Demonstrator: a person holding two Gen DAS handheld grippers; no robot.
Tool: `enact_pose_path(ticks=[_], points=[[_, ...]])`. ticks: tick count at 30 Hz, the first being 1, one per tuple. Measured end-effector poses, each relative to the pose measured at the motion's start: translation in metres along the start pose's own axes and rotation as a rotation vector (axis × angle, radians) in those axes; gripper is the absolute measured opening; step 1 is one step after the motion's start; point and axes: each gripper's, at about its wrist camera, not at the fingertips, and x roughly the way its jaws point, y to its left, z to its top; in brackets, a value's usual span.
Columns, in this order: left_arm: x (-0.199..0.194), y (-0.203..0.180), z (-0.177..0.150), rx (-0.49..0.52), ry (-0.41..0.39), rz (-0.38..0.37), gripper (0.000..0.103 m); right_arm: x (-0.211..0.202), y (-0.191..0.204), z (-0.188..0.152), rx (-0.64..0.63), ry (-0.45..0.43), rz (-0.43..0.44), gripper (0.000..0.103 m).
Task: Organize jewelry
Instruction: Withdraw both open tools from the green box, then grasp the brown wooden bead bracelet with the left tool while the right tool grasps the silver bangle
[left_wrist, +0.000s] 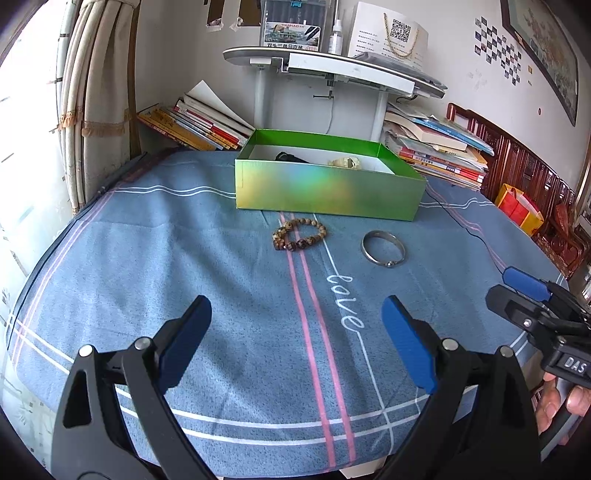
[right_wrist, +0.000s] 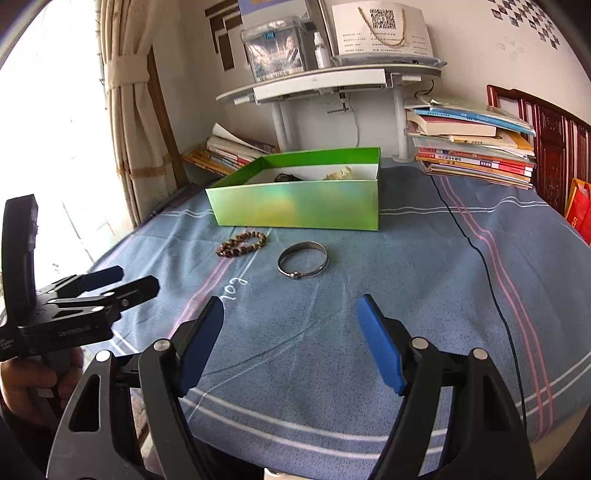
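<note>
Bare cloth lay before my green box (left_wrist: 325, 192), beaded bracelet (left_wrist: 299, 234) and silver bangle (left_wrist: 383, 247) just before its front wall, book stacks (right_wrist: 476, 147) flanking behind.

Left claw (left_wrist: 295, 339) and right claw (right_wrist: 290, 341) side by side, jaws wide apart, both empty.

Blue striped cloth (left_wrist: 184, 258) over the table, bright window (left_wrist: 22, 129) and tied beige curtain (left_wrist: 96, 92) at 10 o'clock, white shelf (left_wrist: 332, 70) on the wall at 12, book stacks (right_wrist: 472, 144) beside it, dark red wooden bench (left_wrist: 524, 170) at 2 o'clock
</note>
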Motion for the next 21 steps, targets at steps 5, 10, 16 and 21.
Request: enact_pose_path(ticks=[5,10,16,21], points=[[0.007,0.004,0.001,-0.007,0.009,-0.002,0.092,0.032,0.003,0.012,-0.045,0.070,-0.045,0.074],[0.018,0.012,0.004,-0.020,0.026,0.000,0.092,0.083,0.012,0.027,-0.096,0.180,-0.076,0.074],[0.027,0.019,0.010,-0.030,0.037,0.001,0.092,0.135,0.009,0.041,-0.085,0.263,-0.109,0.074],[0.039,0.024,0.017,-0.032,0.054,0.000,0.092,0.156,0.011,0.041,-0.089,0.318,-0.101,0.075]])
